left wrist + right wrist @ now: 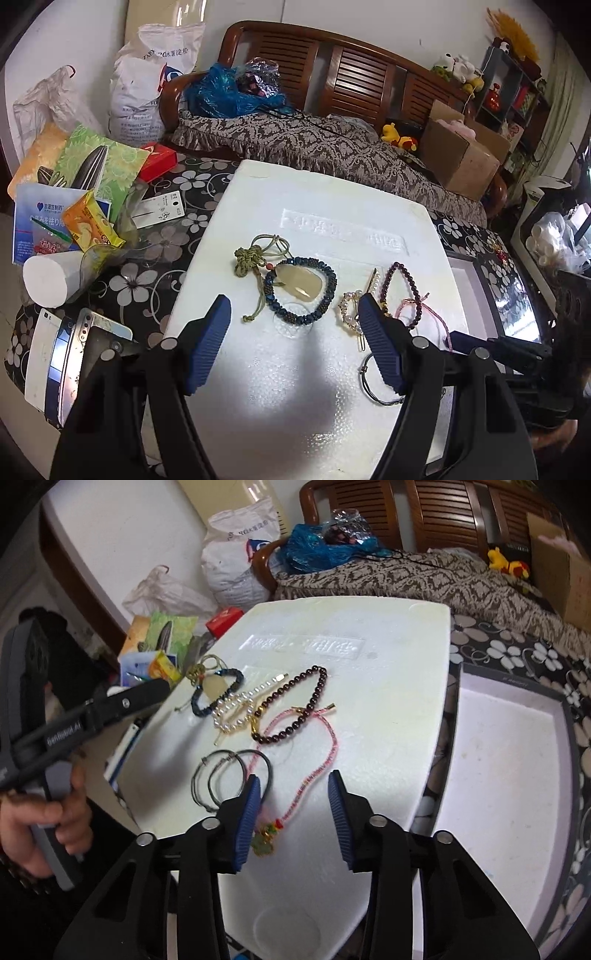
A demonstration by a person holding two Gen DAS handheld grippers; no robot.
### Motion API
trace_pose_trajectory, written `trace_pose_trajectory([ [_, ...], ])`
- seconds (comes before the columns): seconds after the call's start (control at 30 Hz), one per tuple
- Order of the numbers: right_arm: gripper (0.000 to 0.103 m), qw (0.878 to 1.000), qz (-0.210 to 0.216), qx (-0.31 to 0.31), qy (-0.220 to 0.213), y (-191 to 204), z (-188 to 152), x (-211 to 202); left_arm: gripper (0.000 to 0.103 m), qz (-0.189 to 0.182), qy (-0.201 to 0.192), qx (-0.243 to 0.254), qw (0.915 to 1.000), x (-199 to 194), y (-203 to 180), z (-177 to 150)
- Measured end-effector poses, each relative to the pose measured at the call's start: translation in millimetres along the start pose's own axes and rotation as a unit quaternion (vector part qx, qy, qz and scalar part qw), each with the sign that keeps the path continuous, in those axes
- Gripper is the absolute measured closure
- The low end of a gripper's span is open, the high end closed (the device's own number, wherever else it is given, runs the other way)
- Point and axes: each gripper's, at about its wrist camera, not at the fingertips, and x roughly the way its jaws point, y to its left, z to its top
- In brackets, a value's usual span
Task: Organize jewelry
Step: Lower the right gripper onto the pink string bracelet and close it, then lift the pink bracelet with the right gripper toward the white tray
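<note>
The jewelry lies on a white foam board (388, 664) set on a flower-patterned tablecloth (155, 258). Toward the board's left edge, a dark blue beaded bracelet (325, 295) rings a pale stone pendant (301, 282) on an olive knotted cord (245, 260). Just beside it lies a pearl hair clip (236, 709), then a dark red beaded bracelet (314, 694), with a pink cord necklace (328, 746) crossing that bracelet and running toward the board's near edge, where its green and gold charm (263, 843) rests. Two thin metal bangles (221, 771) overlap at the near-left part of the board.

The left gripper (293, 308) hangs above the board with its blue ribbed fingers (210, 339) spread wide, holding nothing; the blue bracelet shows between them, and its right finger covers part of the pearl clip. The right gripper (293, 784) is likewise spread and empty, straddling the pink necklace, its left finger (246, 823) overlapping the charm and a bangle; contact cannot be told. An open box (509, 775) with a white lining sits off the board's right edge.
</note>
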Motion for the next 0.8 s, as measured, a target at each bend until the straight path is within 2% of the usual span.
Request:
trace_pose_trajectory([
  [0.03,0.089,1.0,0.003,-0.004,0.006,1,0,2,0.032,-0.001,0.0,0.001,1.0,0,-1,0],
  [0.07,0.098,1.0,0.005,-0.007,0.011,2,-2,3,0.032,0.0,-0.001,0.003,1.0,0,-1,-1],
  [0.23,0.1,1.0,0.011,-0.024,-0.004,9,-1,-6,0.032,-0.006,0.001,0.008,1.0,-2,-5,-3],
  [0.33,0.1,0.999,0.015,-0.031,-0.023,11,1,-18,0.032,-0.023,0.003,0.02,0.9995,-6,-14,-9],
  [0.43,0.1,0.999,0.02,-0.031,-0.038,10,3,-28,0.032,-0.049,0.006,0.054,0.9973,-13,-31,-19],
  [0.5,0.1,0.998,0.025,-0.03,-0.047,9,6,-34,0.036,-0.065,0.011,0.09,0.9938,-14,-47,-28],
  [0.57,0.1,0.998,0.031,-0.031,-0.054,9,8,-38,0.043,-0.079,0.027,0.108,0.9906,-11,-57,-34],
  [0.63,0.1,0.997,0.035,-0.032,-0.062,10,10,-43,0.046,-0.088,0.044,0.124,0.9874,-5,-66,-40],
  [0.8,0.1,0.992,0.055,-0.046,-0.105,16,16,-66,0.046,-0.092,0.05,0.121,0.9871,-3,-70,-41],
])
